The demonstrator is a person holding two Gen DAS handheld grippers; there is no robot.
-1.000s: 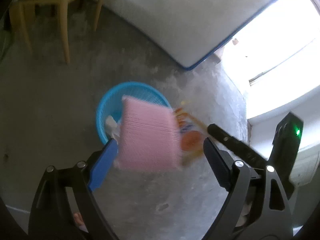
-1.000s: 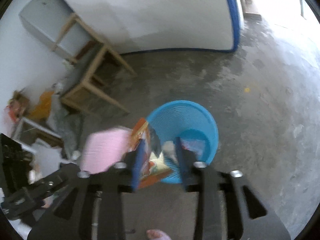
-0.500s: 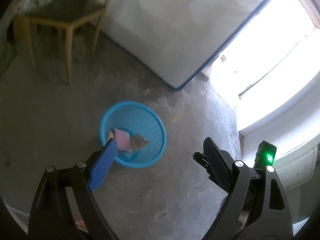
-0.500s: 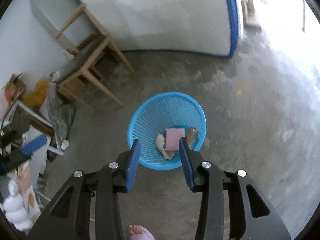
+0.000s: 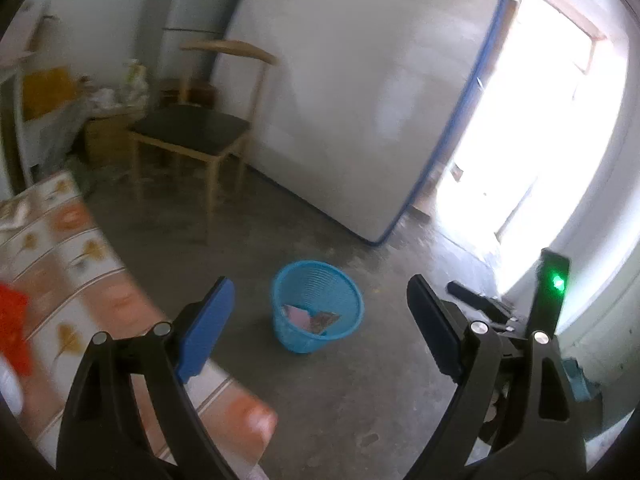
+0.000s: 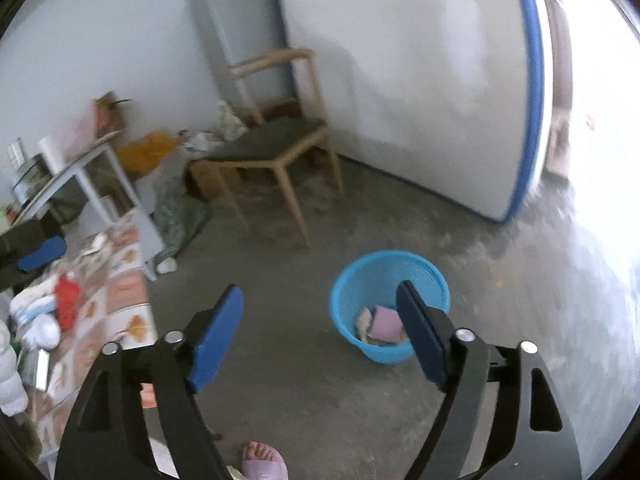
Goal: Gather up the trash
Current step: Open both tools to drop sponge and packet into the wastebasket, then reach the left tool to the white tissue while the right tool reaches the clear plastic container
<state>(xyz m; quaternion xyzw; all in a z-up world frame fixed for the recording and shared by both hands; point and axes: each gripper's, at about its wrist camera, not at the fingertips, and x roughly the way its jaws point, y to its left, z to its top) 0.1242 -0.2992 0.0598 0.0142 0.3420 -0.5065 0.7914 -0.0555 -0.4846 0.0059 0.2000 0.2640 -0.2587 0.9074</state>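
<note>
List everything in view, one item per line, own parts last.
basket: one, blue, on the concrete floor, near the room's middle
pink packet: one, pink, inside the basket with other wrappers
chair: one, wood with dark seat, by the white wall
patterned table: one, orange and white, at left
red wrapper: one, red, on the patterned table among white bags
white shelf: one, white, far left, cluttered
foot: one, in a pink slipper, bottom edge
left gripper: one, black with blue pads, open, empty
right gripper: one, same build, jaws just opened, empty
</note>
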